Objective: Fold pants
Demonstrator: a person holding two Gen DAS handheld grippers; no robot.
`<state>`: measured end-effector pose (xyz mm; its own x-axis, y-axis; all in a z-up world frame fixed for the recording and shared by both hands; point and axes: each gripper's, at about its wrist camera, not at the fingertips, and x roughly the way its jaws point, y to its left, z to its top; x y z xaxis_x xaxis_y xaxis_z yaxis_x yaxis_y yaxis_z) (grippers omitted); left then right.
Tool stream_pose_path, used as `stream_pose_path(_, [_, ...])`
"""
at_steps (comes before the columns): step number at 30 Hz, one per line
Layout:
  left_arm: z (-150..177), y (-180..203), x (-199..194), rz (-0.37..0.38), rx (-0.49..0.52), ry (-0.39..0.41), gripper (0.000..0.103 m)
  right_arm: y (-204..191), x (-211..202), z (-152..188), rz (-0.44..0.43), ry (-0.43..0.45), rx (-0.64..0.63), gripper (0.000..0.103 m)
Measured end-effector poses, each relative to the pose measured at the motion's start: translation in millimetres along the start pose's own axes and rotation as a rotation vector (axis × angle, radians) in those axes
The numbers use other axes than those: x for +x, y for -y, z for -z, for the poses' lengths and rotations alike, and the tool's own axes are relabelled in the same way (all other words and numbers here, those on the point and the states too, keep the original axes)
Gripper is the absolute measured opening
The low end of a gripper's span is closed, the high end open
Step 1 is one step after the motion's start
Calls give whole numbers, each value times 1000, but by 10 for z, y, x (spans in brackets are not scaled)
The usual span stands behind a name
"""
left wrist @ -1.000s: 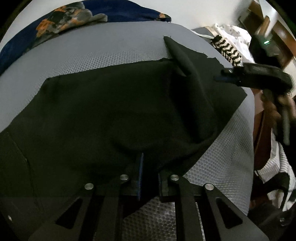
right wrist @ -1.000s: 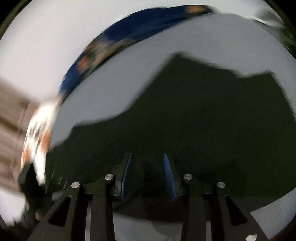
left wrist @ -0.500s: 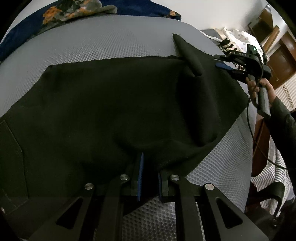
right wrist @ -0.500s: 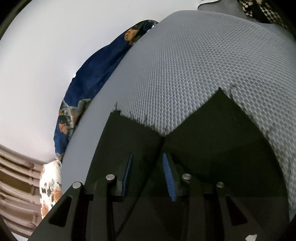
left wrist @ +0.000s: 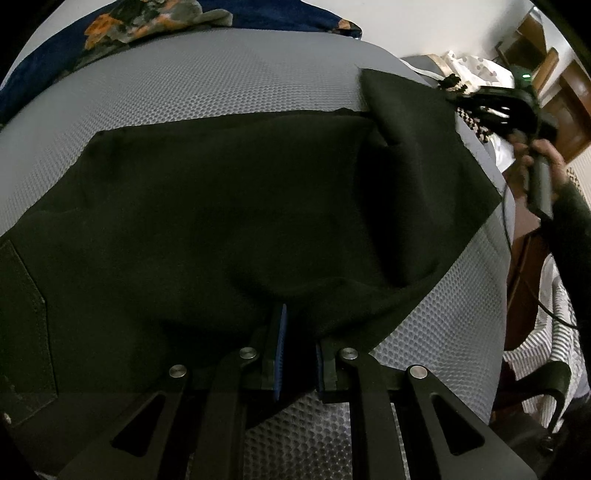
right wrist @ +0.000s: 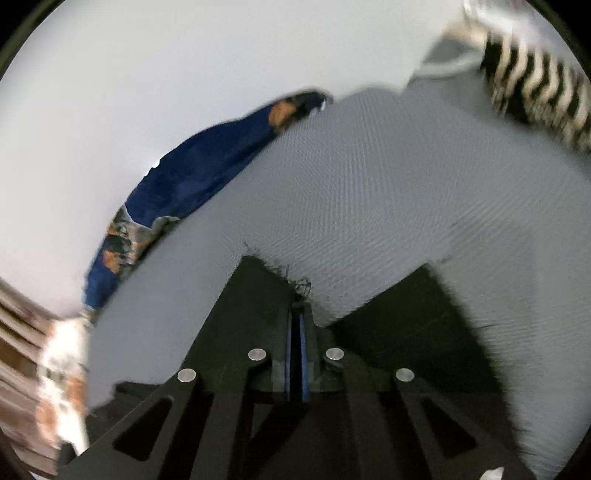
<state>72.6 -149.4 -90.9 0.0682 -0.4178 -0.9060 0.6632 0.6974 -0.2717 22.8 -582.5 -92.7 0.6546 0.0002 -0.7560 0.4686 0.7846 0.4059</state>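
Observation:
Black pants (left wrist: 229, 206) lie spread on a grey mesh-textured surface (left wrist: 229, 85). My left gripper (left wrist: 298, 343) is shut on the near edge of the pants, with cloth between its blue pads. My right gripper (right wrist: 295, 332) is shut on a frayed hem corner of the pants (right wrist: 258, 295), at the far right of the cloth. It also shows in the left wrist view (left wrist: 491, 107), held by a hand at the pants' far right corner. A folded flap of cloth (left wrist: 406, 110) rises toward it.
A blue floral cloth (left wrist: 155, 22) lies along the far edge of the surface, also seen in the right wrist view (right wrist: 207, 177). A black-and-white striped item (right wrist: 535, 81) lies at the right. Striped fabric and wooden furniture (left wrist: 569, 92) stand beyond the right edge.
My right gripper has shut on the pants' hem corner; half a second ago its jaws stood open above it. The left gripper keeps its hold and has barely moved.

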Motion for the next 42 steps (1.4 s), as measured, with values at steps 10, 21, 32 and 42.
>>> stream_pose_path(10, [45, 83, 18, -14, 57, 18, 17, 617, -576, 713, 301, -30, 29, 2])
stream_pose_path(21, [28, 212, 56, -58, 133, 22, 20, 852, -624, 1017, 349, -36, 86, 1])
stream_pose_path(32, [32, -154, -398, 35, 24, 93, 53, 854, -653, 1028, 360, -17, 96, 1])
stream_pose_path(42, [-113, -756, -556, -58, -191, 185, 56, 848, -805, 777, 326, -58, 68, 26])
